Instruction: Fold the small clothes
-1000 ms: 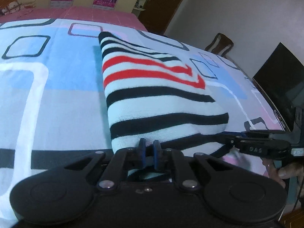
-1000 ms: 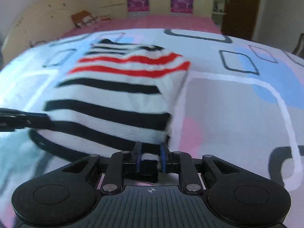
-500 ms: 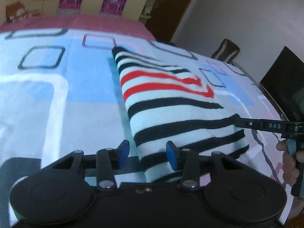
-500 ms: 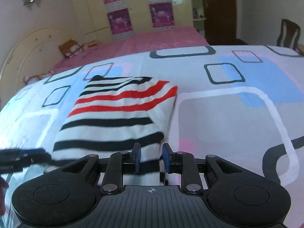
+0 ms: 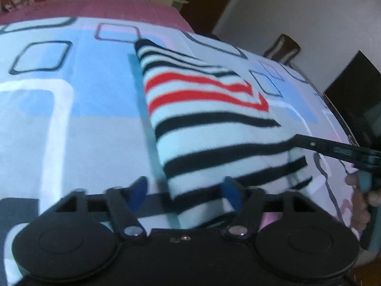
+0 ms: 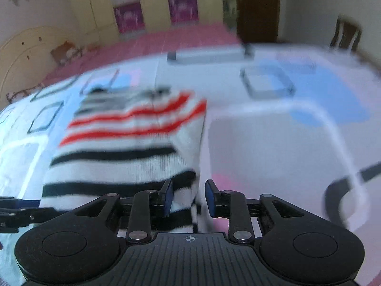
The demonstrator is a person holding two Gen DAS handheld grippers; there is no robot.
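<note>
Your left gripper (image 5: pixel 185 191) hangs over the near edge of the folded striped sweater (image 5: pixel 209 128), its 2 blue pads (image 5: pixel 138 190) spreading wide, the sweater's near left corner lying between them untouched. Your right gripper (image 6: pixel 189 197) is opening too, about half apart, with the sweater's near right corner between its jaws and neither pad pressing it. The sweater lies flat on the patterned bedsheet (image 5: pixel 71 131), stretching straight ahead of both jaws.
</note>
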